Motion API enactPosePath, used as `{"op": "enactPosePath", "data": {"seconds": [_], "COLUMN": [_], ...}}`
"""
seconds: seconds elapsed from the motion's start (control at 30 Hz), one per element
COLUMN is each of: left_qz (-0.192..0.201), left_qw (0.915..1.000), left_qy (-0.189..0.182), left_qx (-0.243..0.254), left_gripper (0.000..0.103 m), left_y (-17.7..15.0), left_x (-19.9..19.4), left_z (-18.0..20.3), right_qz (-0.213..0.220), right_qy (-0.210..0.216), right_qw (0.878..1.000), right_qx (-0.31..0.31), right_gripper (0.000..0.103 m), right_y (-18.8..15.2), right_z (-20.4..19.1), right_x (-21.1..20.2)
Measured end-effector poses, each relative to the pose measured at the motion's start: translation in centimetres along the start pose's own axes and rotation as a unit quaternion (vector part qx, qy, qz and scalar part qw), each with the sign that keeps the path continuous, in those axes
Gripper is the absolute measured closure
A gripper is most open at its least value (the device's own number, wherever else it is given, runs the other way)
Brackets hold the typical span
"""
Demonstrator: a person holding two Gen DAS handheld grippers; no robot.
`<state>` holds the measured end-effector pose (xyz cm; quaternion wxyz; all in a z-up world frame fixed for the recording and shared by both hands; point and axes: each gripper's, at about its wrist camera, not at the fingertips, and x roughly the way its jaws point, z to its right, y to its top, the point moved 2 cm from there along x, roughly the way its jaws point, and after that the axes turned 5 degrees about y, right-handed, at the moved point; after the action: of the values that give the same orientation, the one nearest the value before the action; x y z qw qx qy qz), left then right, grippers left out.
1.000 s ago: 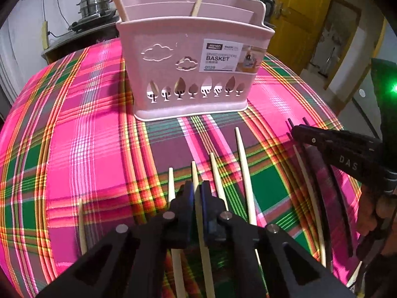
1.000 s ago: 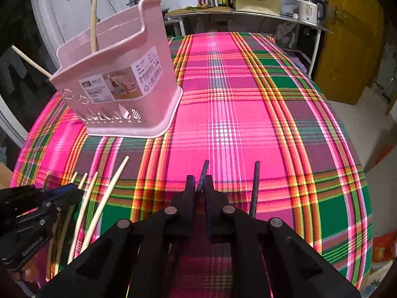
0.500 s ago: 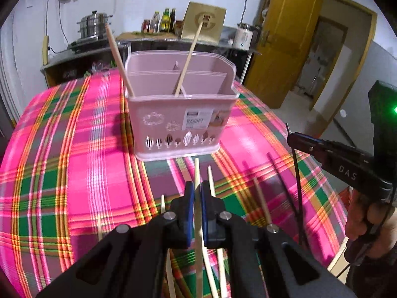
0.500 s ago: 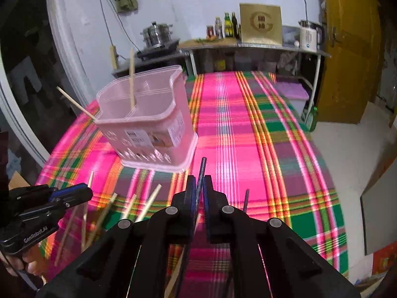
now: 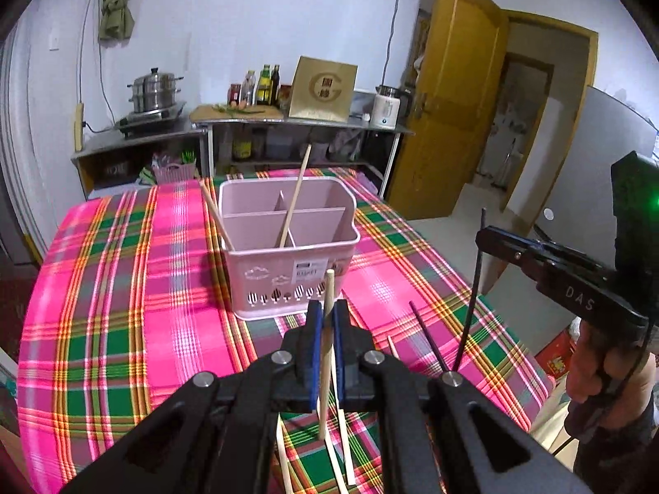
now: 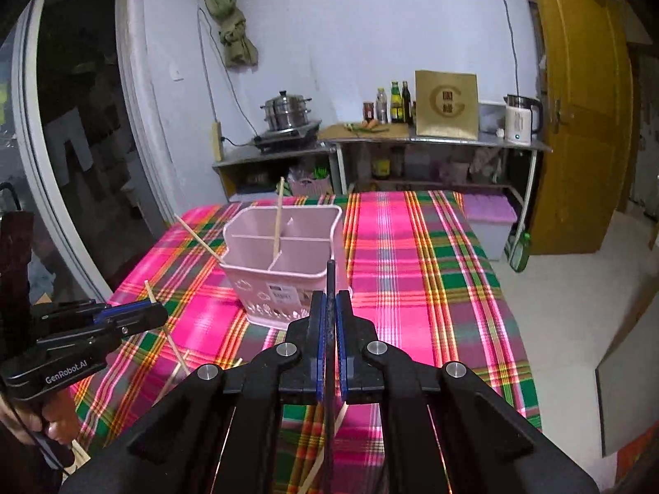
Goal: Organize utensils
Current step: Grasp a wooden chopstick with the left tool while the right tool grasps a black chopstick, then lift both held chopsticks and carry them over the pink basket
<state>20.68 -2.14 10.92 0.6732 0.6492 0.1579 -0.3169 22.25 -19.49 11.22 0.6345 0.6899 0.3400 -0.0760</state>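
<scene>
Chopsticks: pale chopstick (image 5: 325,354) clamped mid-shaft in left gripper (image 5: 324,329), black chopstick (image 6: 330,329) clamped in right gripper (image 6: 330,317), before pink basket (image 5: 288,247); light, stiff, slippery.

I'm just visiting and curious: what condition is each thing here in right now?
Left hand-held gripper: shut on pale wooden chopstick.
Right hand-held gripper: shut on black chopstick.
Pink plastic divided basket: upright, two wooden chopsticks inside.
Yellow wooden door: open.
</scene>
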Motion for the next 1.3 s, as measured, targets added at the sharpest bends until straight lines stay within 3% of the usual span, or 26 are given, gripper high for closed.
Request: {"op": "enactPosePath", "data": {"seconds": [0.7,1.3], "left_qz": [0.023,0.067], "left_qw": [0.9996,0.9970], "left_qy": [0.012,0.036], "left_qx": [0.014,0.017], "left_gripper": [0.097,0.097], "left_y": [4.2,12.3], "left_x": [-1.6,-2.4], "left_z": [-0.9,-2.6], "right_qz": [0.044,0.095], "right_qy": [0.016,0.061], "right_qw": [0.998,0.993], "right_qx": [-0.031,-0.026], "right_gripper": [0.099,0.099], "right_y": [3.3,10.1], "right_z": [-1.9,-3.6], "right_x": [-2.3,-1.7]}}
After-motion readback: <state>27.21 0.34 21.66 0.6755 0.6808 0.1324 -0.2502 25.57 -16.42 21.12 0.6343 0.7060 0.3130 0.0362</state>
